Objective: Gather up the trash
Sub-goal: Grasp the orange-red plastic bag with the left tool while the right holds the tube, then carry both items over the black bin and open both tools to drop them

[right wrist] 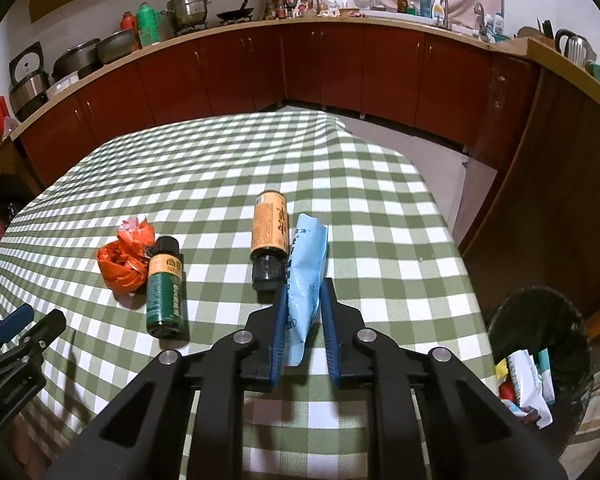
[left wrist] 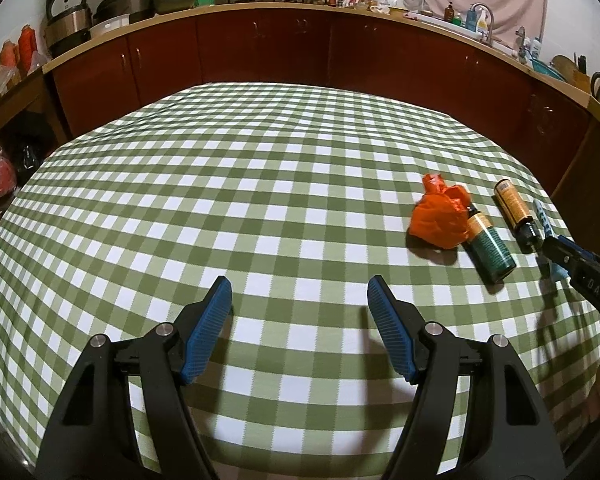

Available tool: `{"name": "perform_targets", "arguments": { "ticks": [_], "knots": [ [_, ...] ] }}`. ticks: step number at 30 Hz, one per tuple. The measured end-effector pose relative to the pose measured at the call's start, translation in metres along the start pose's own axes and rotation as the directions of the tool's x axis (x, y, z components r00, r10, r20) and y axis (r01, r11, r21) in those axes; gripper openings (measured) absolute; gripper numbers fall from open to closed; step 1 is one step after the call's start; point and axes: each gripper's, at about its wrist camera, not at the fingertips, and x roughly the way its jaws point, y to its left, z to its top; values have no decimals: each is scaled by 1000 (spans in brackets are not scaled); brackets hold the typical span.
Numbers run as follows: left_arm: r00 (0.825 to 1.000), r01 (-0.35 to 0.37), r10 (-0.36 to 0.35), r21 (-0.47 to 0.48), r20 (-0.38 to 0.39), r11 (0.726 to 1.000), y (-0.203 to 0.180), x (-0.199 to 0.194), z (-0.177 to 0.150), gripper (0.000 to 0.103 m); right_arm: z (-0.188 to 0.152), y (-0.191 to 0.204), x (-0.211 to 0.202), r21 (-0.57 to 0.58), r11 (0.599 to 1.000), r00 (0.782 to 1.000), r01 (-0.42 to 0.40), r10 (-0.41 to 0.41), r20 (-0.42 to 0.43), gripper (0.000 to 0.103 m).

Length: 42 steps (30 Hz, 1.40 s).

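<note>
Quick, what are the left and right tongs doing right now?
Left tongs: open, nothing between them, over the checked tablecloth.
Right tongs: closed on the light blue packet.

Both tools are of one make. The left gripper [left wrist: 300,300] has two glossy black plastic arms, each pierced by a long triangular cut-out near the camera. Round silver screw heads sit at the joints, two to a side. Each finger [left wrist: 210,328] carries a blue ribbed rubber pad on its inner face, long and narrow, rounded at the far tip. The right gripper [right wrist: 303,304] shows the same black arms, the same cut-outs, four silver screws and darker blue ribbed pads [right wrist: 278,336]. Seen from the left camera, its black body bears small pale raised letters on the side.
</note>
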Motion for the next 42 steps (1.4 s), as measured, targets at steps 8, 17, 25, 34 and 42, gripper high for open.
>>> {"name": "perform_targets", "arguments": {
  "ticks": [8, 17, 25, 34, 42],
  "knots": [
    [1000, 21, -21, 27, 17, 999, -24, -5, 10, 69, 7, -15, -10, -1, 1000, 999, -4, 4, 37, 18],
    [998, 48, -49, 60, 26, 997, -58, 2, 28, 74, 8, -40, -11, 22, 1000, 999, -8, 7, 49, 18],
    [999, 36, -38, 84, 22, 996, -80, 22, 43, 75, 9, -55, -10, 28, 999, 998, -23, 21, 60, 18],
    [999, 53, -52, 95, -10, 994, -83, 41, 44, 69, 8, -60, -3, 28, 999, 998, -39, 37, 54, 18],
    [995, 94, -89, 120, -41, 988, -85, 46, 37, 29, 5, -60, -1, 30, 999, 998, -44, 42, 46, 18]
  ]
}}
